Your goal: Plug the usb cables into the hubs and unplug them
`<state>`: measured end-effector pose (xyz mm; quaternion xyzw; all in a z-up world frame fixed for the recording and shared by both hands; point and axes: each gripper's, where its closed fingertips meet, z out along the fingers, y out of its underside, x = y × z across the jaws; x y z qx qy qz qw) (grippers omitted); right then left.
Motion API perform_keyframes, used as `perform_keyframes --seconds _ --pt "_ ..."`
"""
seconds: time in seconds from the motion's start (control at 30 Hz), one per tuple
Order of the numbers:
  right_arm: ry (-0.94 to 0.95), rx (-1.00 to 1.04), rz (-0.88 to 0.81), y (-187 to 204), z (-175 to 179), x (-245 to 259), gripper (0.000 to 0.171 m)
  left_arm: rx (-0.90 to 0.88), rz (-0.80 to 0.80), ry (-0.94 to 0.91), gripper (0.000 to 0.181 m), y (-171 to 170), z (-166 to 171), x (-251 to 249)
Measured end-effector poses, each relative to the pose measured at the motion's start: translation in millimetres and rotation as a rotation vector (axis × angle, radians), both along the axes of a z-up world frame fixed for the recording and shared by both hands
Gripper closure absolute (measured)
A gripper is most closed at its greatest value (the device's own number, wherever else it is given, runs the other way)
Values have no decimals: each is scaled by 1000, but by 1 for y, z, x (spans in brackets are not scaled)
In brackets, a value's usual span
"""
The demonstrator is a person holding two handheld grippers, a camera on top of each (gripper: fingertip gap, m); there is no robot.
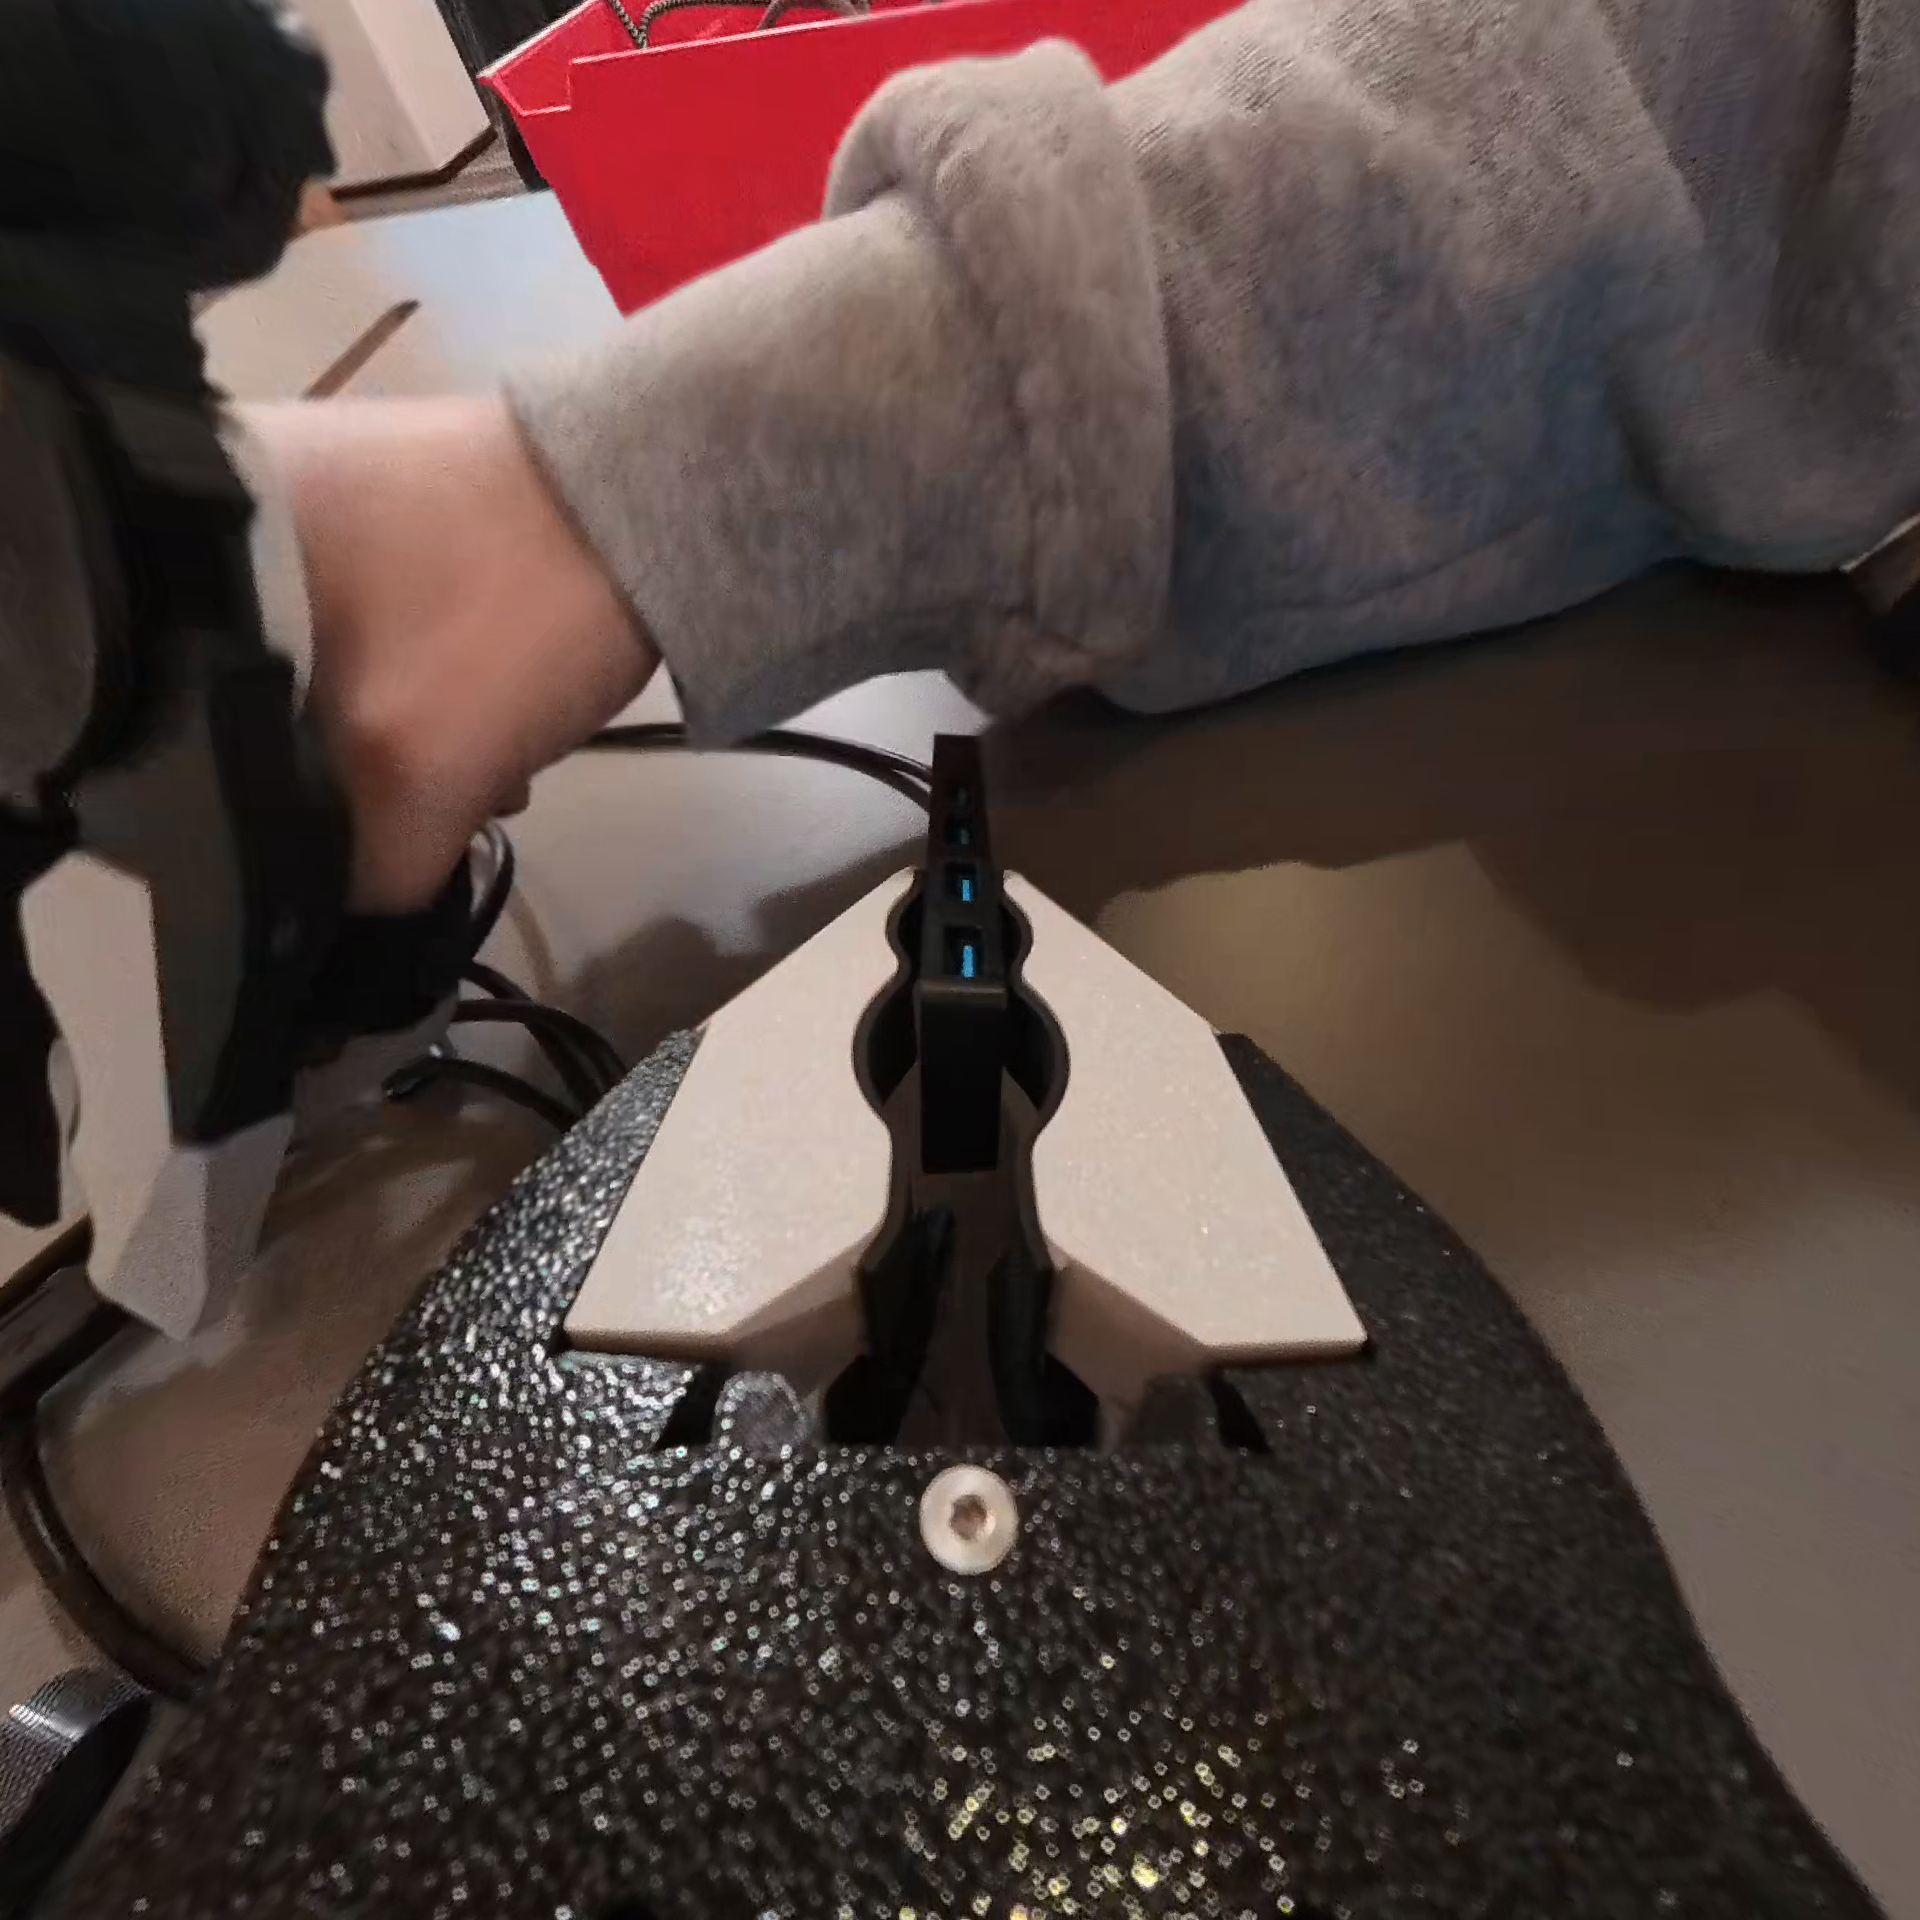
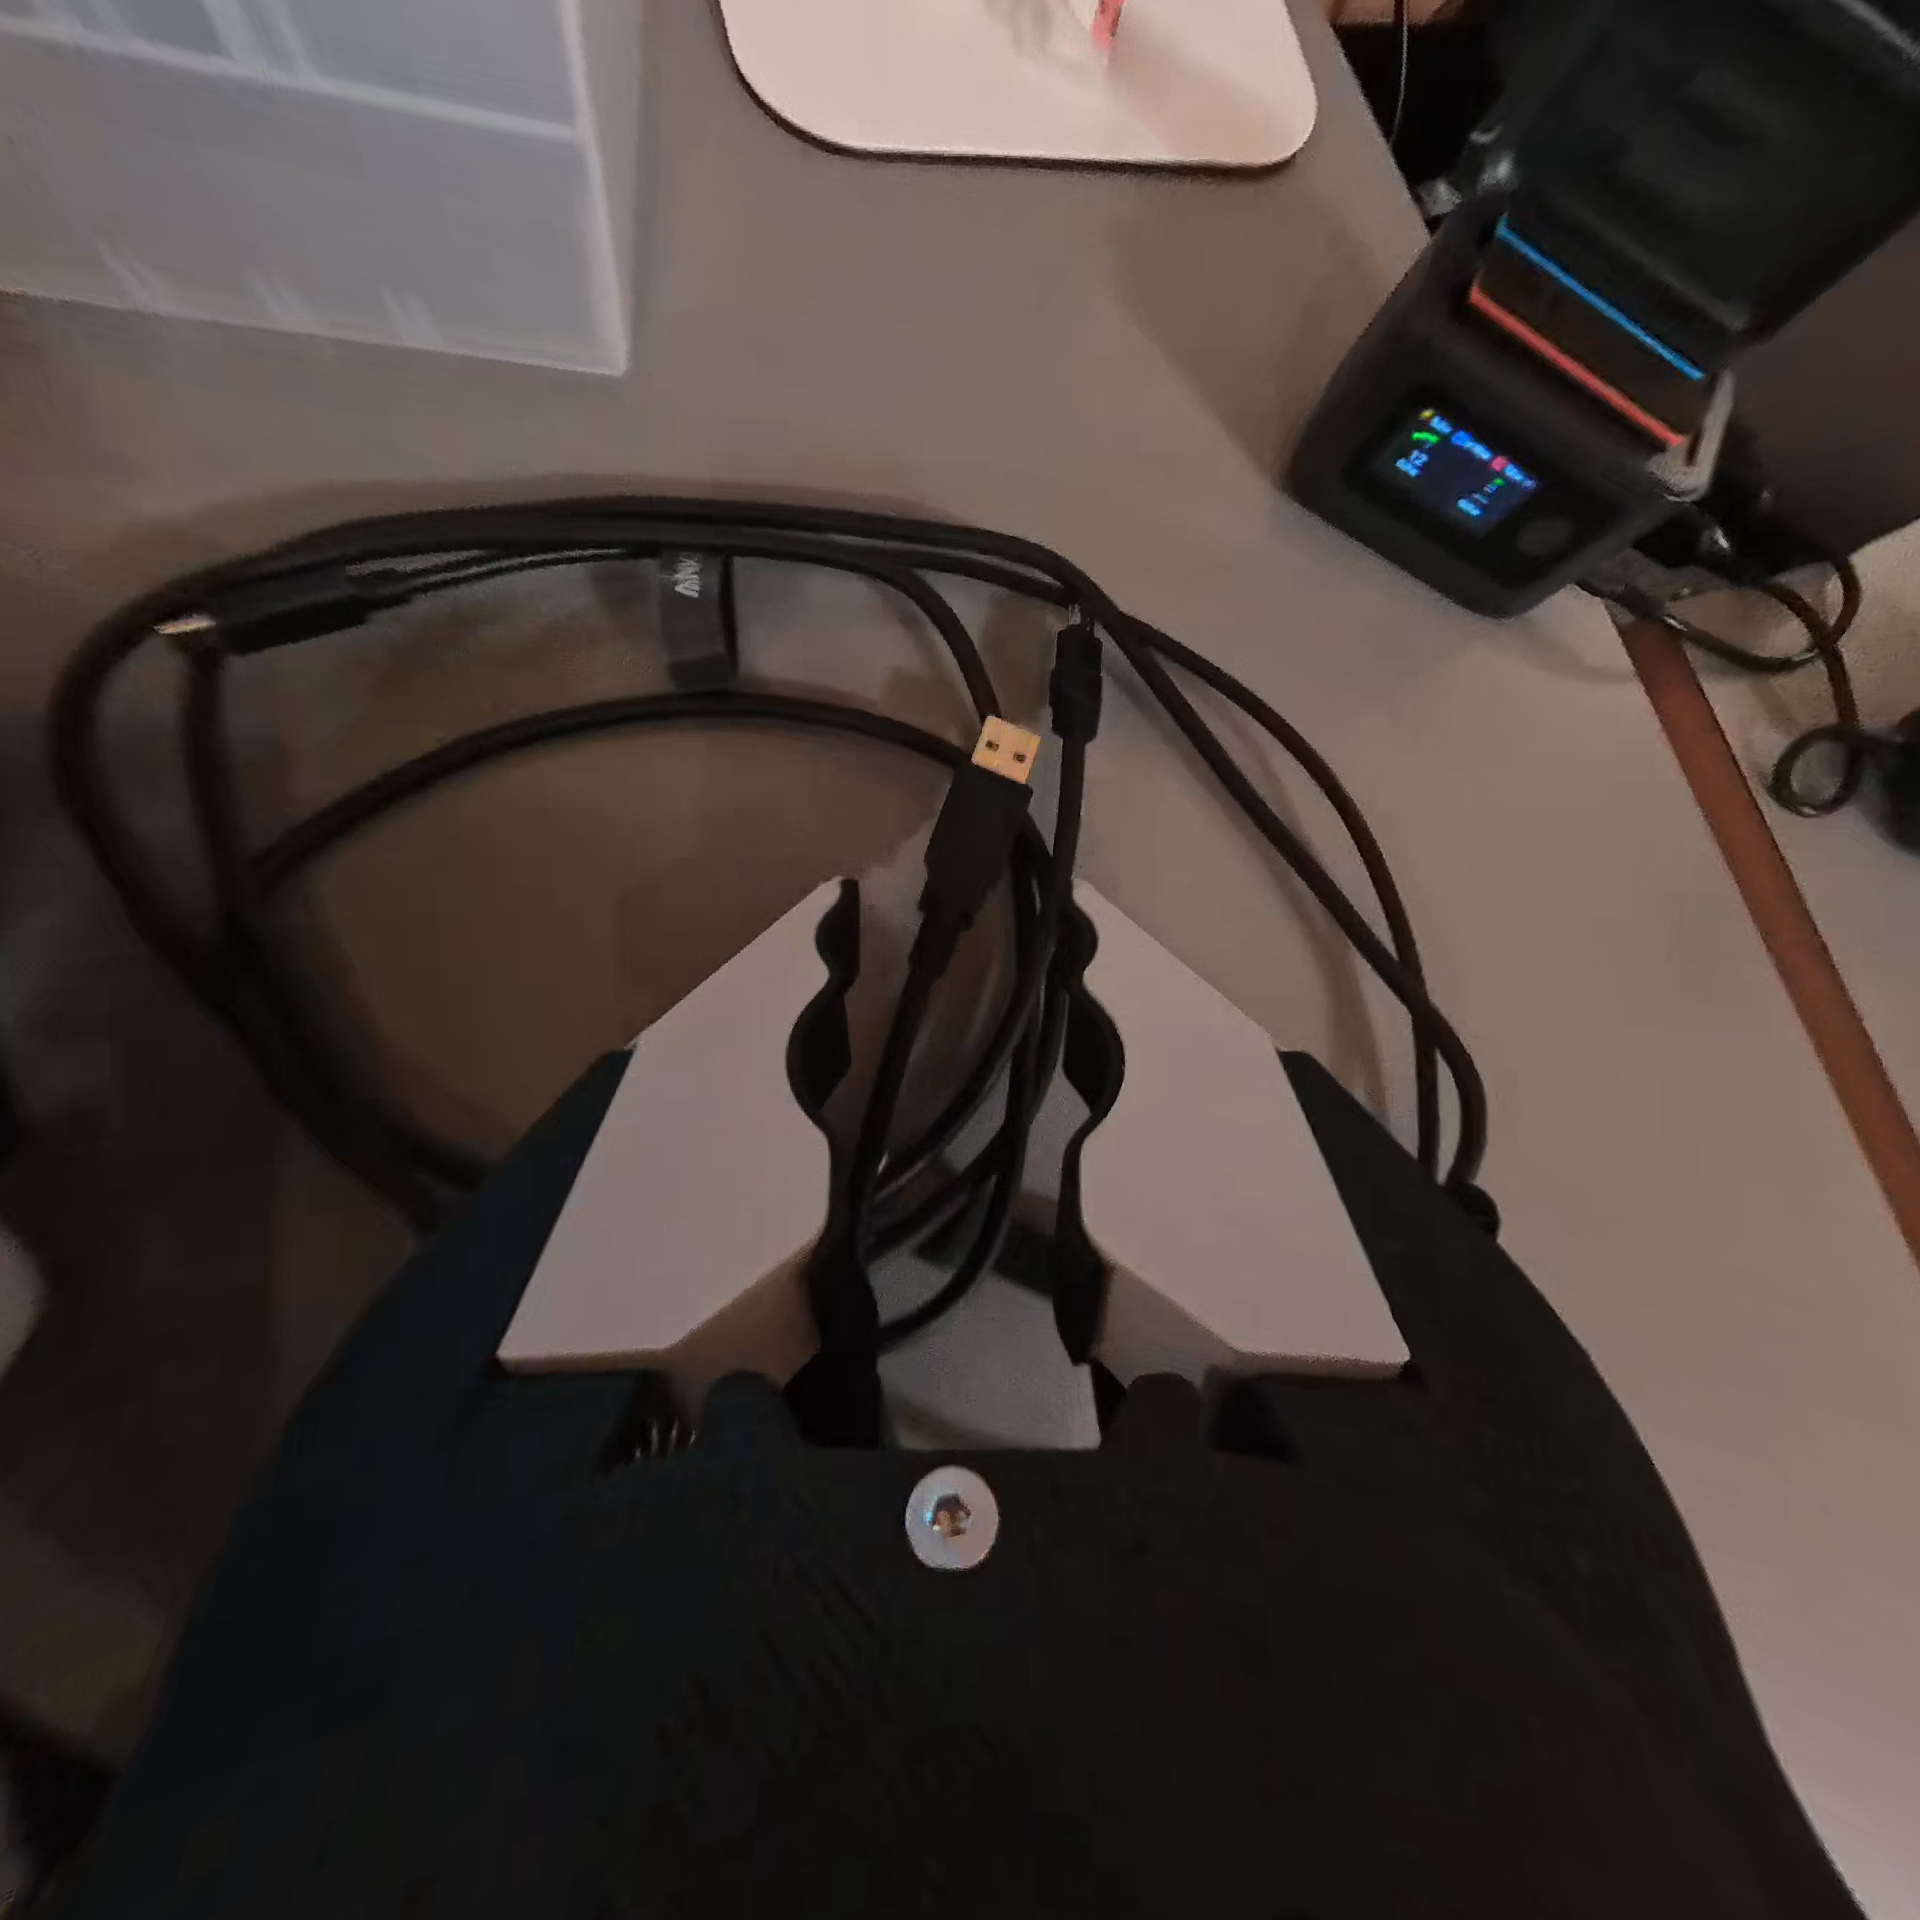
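The hub (image 1: 961,997) is clamped edge-up in the left gripper (image 1: 961,914), while the gold plug (image 2: 1006,750), apparently on the table, is straddled by the parted right gripper (image 2: 961,894), so 1 neighbouring cable (image 2: 1070,748) could be snagged.

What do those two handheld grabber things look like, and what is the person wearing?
Each gripper, left and right, has a black body, a silver centre screw and two pale wedge-shaped fingers with wavy black inner edges. The left body looks speckled, the right plain. The person wears a fuzzy grey sleeve.
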<state>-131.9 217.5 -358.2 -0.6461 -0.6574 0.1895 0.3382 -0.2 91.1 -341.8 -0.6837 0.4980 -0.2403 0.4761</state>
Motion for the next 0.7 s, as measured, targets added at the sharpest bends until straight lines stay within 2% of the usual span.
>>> perform_keyframes --seconds 0.1,0.3,0.6,0.7 --pt "-51 39 -12 5 -10 -9 134 -7 0 0 172 0 0 0" --pt "-100 132 -16 4 -9 -6 142 -4 0 4 172 0 -1 0" --pt "-241 604 106 11 -7 -10 147 6 2 16 172 0 -2 1" --pt "-279 733 120 18 -8 -8 162 14 2 21 172 0 -3 1"
